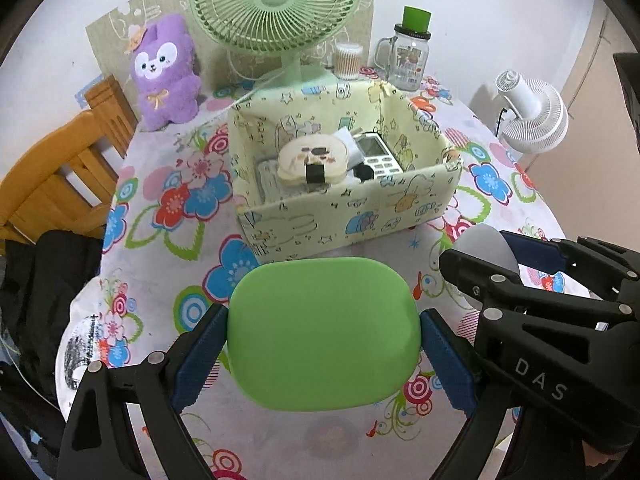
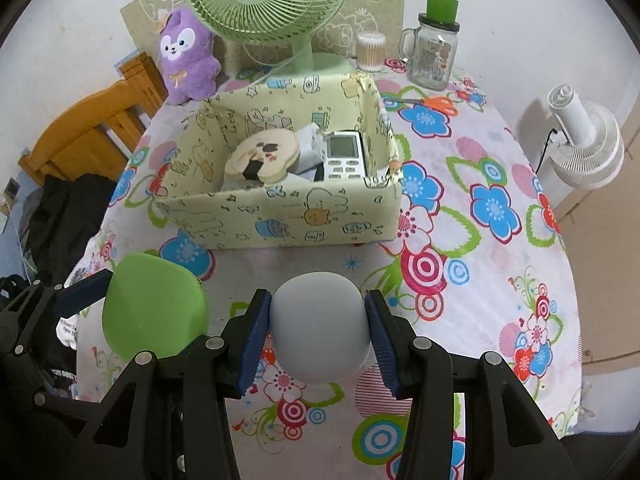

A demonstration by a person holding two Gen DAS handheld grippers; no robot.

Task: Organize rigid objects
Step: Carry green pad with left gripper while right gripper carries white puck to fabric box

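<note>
My left gripper (image 1: 324, 336) is shut on a green rounded case (image 1: 324, 332), held above the flowered tablecloth in front of the yellow patterned box (image 1: 344, 216). My right gripper (image 2: 318, 332) is shut on a pale grey rounded object (image 2: 320, 326), held beside the green case (image 2: 154, 312). In the left wrist view the grey object (image 1: 486, 250) shows at the right between the right gripper's fingers. The box (image 2: 280, 216) holds a beige case with a cartoon face (image 2: 262, 156), a white remote (image 2: 344, 156) and white items.
A green desk fan (image 1: 276, 4), a purple plush (image 1: 166, 72), a cotton swab tub (image 1: 348, 60) and a glass mug jar with a green cap (image 1: 408, 56) stand behind the box. A white fan (image 2: 584, 148) stands off the table's right. A wooden chair (image 1: 60, 176) is left.
</note>
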